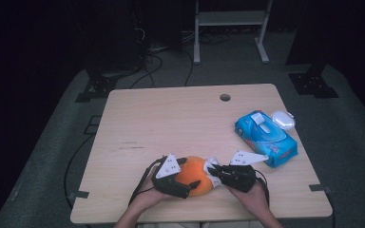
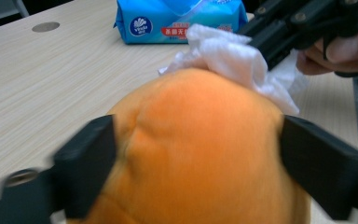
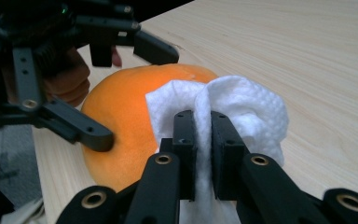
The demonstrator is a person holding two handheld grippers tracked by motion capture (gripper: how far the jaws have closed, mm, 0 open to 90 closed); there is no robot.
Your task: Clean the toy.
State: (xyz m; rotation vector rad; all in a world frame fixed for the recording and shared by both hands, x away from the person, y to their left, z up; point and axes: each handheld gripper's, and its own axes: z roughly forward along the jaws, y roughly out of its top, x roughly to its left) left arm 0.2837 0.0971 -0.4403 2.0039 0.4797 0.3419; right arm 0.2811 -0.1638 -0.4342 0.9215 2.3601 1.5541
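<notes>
**Orange held on the table while a white wipe is pressed against it**

At the near edge of the wooden table point(image 1: 171, 118), the person's left hand point(image 1: 145, 198) holds the left gripper point(image 1: 186, 183), whose two black jaws are clamped on either side of an orange point(image 1: 195, 175). In the left gripper view the orange point(image 2: 191, 149) sits between the jaws, touching both.

Just to the right, a crumpled white wipe point(image 1: 212, 167) lies against the orange's right side. The right gripper point(image 1: 215, 171), held in the right hand point(image 1: 254, 197), has its jaws closed together on this wipe; the right gripper view shows the wipe point(image 3: 233, 105) pinched between them and touching the orange point(image 3: 121, 121).

Further right and a little farther back, well apart from the grippers, lies a blue pack of wipes point(image 1: 265, 137). A small white oval object point(image 1: 283, 119) lies just beside the pack's far end.
</notes>
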